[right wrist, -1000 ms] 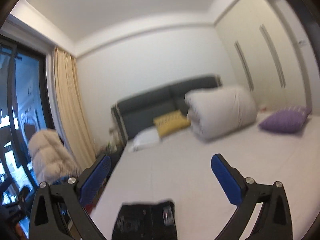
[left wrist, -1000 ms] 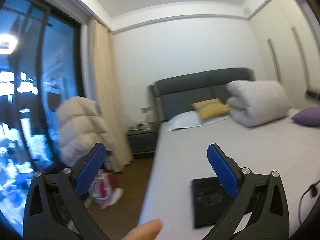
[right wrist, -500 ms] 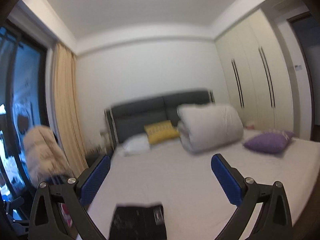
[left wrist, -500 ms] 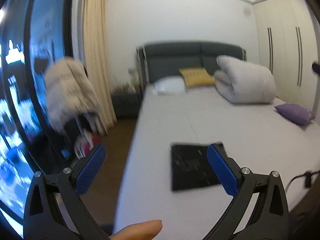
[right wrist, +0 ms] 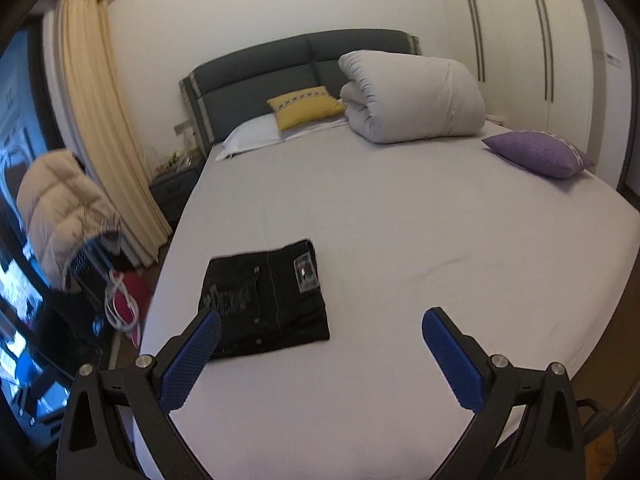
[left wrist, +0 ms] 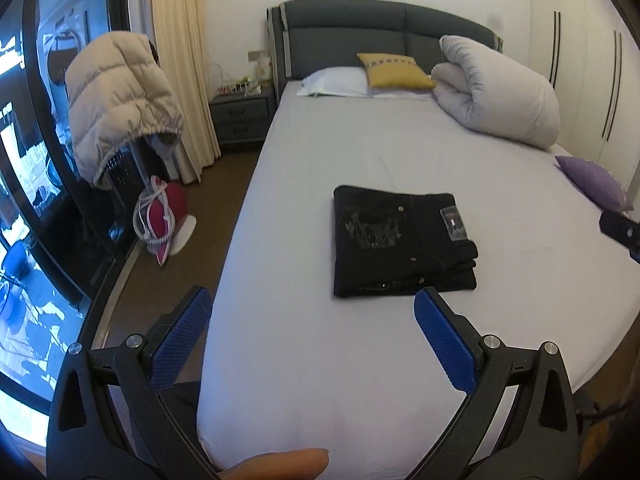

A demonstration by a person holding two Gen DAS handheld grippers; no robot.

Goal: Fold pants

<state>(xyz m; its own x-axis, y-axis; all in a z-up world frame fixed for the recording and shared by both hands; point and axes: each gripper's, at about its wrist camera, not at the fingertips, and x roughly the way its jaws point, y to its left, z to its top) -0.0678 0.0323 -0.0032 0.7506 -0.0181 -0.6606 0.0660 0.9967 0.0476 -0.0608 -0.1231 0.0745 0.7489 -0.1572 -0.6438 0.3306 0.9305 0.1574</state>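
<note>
Both claws, spread empty, have tipped down toward black denim pants [left wrist: 402, 246] folded square on smooth bed [left wrist: 400, 152].

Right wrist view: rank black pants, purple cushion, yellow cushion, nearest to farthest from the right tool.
1. Black pants: folded on the bed just ahead of the right tool, toward its left finger.
2. Purple cushion: farther up the bed, at its right edge.
3. Yellow cushion: farthest, against the headboard.
</note>
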